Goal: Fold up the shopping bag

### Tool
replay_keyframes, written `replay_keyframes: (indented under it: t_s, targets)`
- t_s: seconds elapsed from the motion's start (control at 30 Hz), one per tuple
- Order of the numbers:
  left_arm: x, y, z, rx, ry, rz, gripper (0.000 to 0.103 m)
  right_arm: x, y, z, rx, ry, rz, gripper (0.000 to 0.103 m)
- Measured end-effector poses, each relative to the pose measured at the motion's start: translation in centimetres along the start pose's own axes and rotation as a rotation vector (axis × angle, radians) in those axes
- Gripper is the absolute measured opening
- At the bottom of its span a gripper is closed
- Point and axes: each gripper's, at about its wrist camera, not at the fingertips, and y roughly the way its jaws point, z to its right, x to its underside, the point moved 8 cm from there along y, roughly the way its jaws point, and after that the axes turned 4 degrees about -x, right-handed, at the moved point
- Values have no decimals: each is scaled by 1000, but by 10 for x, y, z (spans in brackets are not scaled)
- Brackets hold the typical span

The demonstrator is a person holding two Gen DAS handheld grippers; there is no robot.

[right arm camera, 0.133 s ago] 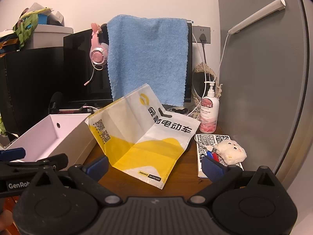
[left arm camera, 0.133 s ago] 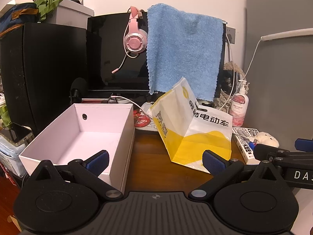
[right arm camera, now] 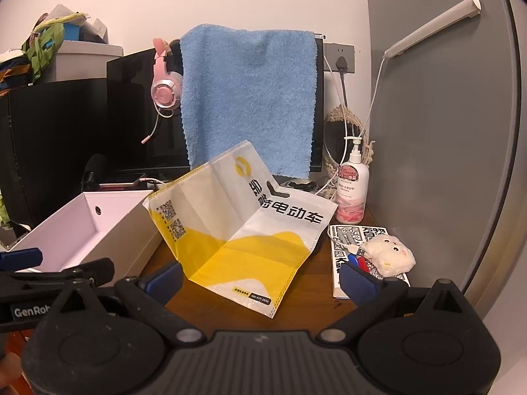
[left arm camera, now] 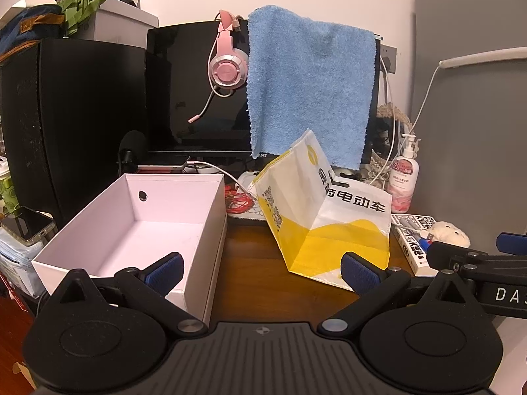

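A white and yellow shopping bag (left arm camera: 329, 217) (right arm camera: 243, 230) with black lettering rests on the wooden desk (left arm camera: 250, 263), half folded, its left flap standing up along a crease. My left gripper (left arm camera: 262, 271) hangs open in front of the bag, a little short of its near edge, with nothing between the blue pads (left arm camera: 164, 271). My right gripper (right arm camera: 262, 279) is open as well, its fingers spread wide on either side of the bag's near corner without touching it. The right gripper's arm (left arm camera: 477, 260) shows at the right of the left wrist view.
An open white box (left arm camera: 131, 227) (right arm camera: 79, 230) stands left of the bag. Behind are a monitor with a blue towel (left arm camera: 309, 98) and pink headset (left arm camera: 227, 69). A pump bottle (right arm camera: 354, 191), a book (right arm camera: 355, 250) and a plush toy (right arm camera: 388, 255) sit at the right by a grey panel.
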Motion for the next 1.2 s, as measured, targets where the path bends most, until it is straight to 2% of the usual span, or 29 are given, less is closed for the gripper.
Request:
replay_keyframes:
  t_s: [1.2]
  targets:
    - [6, 5, -2, -3, -8, -1, 103, 2, 2, -2, -7, -7, -11, 102]
